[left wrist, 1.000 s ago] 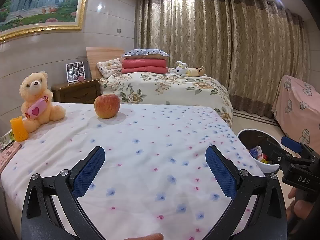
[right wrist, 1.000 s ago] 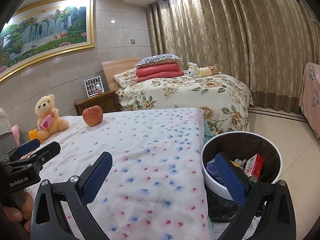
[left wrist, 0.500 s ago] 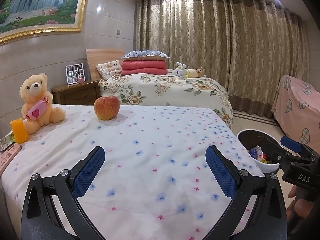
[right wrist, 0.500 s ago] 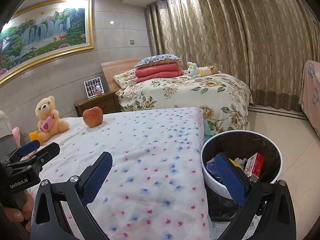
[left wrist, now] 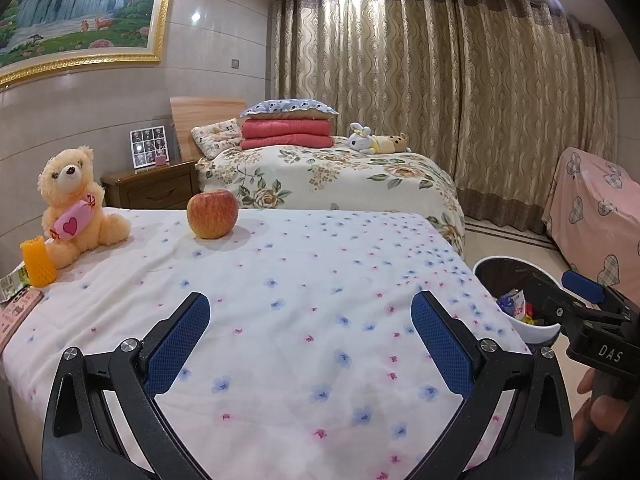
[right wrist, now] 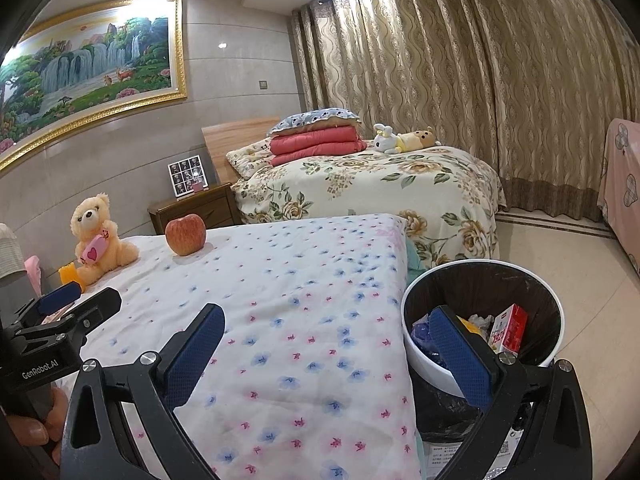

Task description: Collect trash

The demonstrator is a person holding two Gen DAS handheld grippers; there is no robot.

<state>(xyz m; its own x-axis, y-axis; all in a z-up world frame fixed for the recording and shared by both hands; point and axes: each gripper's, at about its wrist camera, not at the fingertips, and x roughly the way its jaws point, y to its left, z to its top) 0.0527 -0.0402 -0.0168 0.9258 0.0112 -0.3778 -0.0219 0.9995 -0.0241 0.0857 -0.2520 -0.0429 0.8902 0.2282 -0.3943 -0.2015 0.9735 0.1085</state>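
A white trash bin with a black liner stands on the floor at the bed's right side; a red carton and other trash lie in it. The bin also shows in the left wrist view. My left gripper is open and empty above the flowered bedsheet. My right gripper is open and empty, its right finger over the bin's near rim. An orange foam net, a green wrapper and a pink packet lie at the bed's left edge.
An apple and a teddy bear sit on the bed's far left. Behind are a nightstand, a second bed with folded bedding, curtains, and a pink-covered piece of furniture at right.
Both views shift only slightly; the scene sits a little lower and closer. Both grippers stay open and empty.
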